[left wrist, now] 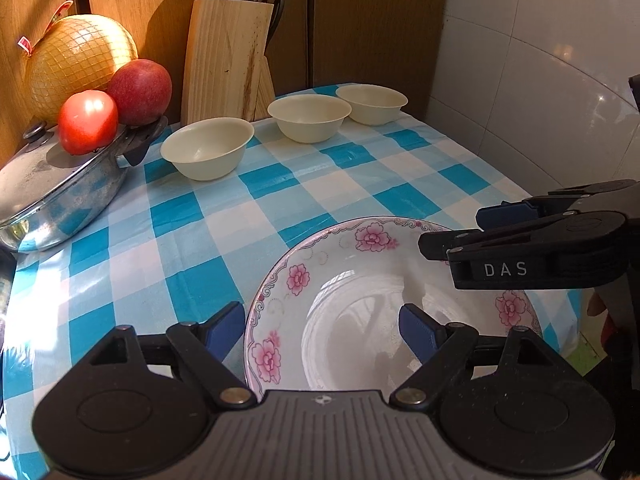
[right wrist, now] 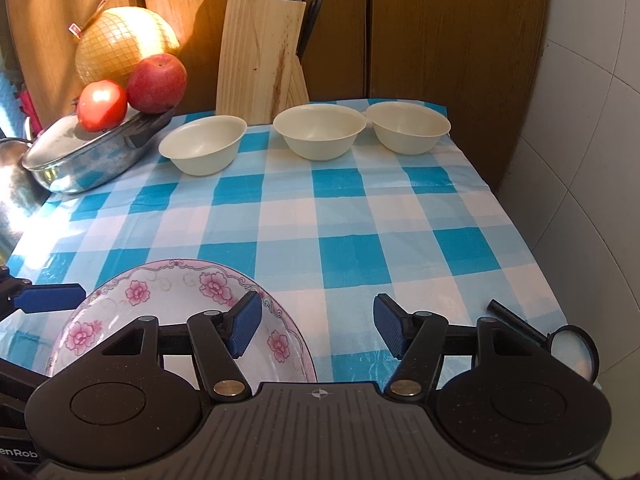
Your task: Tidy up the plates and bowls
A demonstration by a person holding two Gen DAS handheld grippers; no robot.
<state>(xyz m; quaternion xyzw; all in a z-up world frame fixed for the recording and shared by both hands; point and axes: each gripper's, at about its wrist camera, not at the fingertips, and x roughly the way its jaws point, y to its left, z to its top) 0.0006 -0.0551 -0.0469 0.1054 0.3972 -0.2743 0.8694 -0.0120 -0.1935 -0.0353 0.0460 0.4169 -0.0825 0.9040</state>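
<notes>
Black magnifying glass point(right wrist: 570, 350) shows only in the right wrist view.

Home kitchen: wooden knife block point(right wrist: 260, 56) with knives, lidded steel pan point(right wrist: 80, 156), netted pomelo point(right wrist: 120, 44), checked cloth point(right wrist: 340, 220) on bench, tiled wall point(right wrist: 580, 140).

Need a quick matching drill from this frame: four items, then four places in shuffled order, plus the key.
Items:
1. tomato
2. floral plate
3. knife block
4. magnifying glass

Places:
A. near right corner of the table
B. on the pot lid
C. near edge, under both open grippers
D. against the wooden back wall

Pairs: 1-B, 2-C, 3-D, 4-A
</notes>
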